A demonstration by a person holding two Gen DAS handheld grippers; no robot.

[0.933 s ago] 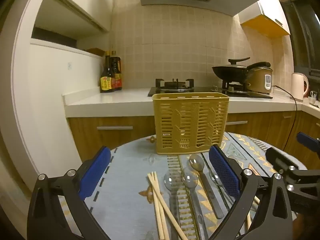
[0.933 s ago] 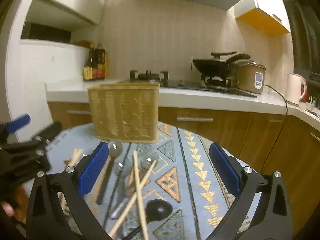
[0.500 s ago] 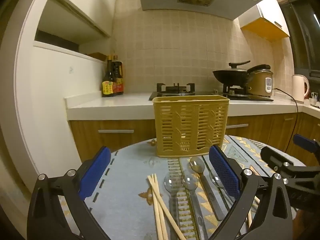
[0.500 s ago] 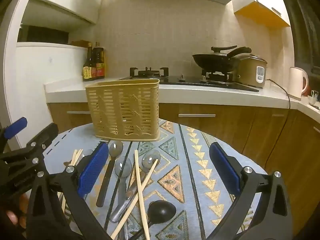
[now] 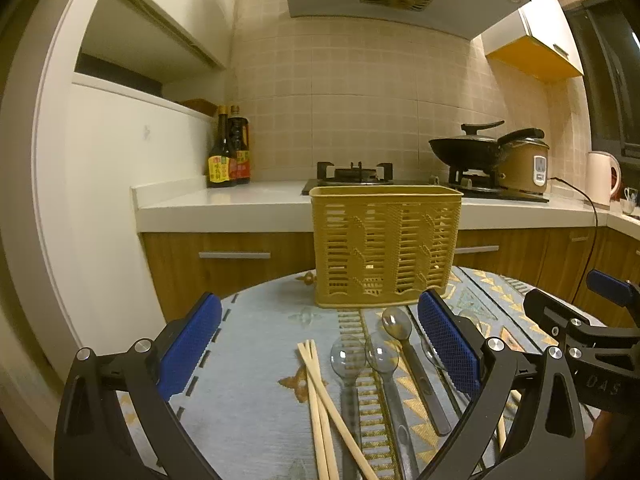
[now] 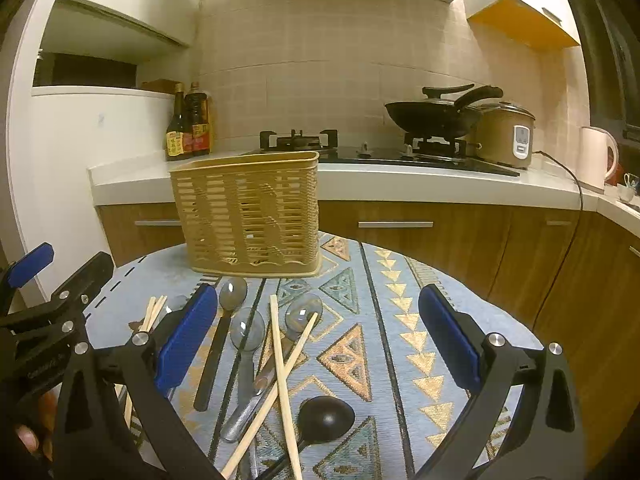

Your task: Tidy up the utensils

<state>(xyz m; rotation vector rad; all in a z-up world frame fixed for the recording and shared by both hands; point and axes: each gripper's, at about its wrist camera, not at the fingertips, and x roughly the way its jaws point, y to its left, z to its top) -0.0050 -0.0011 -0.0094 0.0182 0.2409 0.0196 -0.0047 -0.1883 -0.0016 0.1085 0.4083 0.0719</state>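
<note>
A yellow slotted utensil basket [image 5: 386,246] [image 6: 250,212] stands upright at the far side of the round table. In front of it lie wooden chopsticks [image 5: 320,396] [image 6: 282,368], several metal spoons [image 5: 394,322] [image 6: 247,330] and a black spoon [image 6: 326,418]. My left gripper [image 5: 320,344] hovers open above the chopsticks and spoons, holding nothing. My right gripper [image 6: 316,340] is open too, over crossed chopsticks and spoons. Each gripper shows at the edge of the other's view.
The table carries a blue patterned cloth [image 6: 400,320]. Behind it runs a white counter [image 5: 224,204] with sauce bottles [image 5: 228,152], a gas hob [image 5: 352,174], a black wok [image 6: 434,118], a rice cooker [image 6: 506,136] and a kettle [image 6: 596,158]. A hand [image 6: 28,436] shows at lower left.
Both grippers have lifted and tilted slightly, so the basket and utensils sit a little lower and clearer in view. Both jaws stay open; no utensil has moved.
</note>
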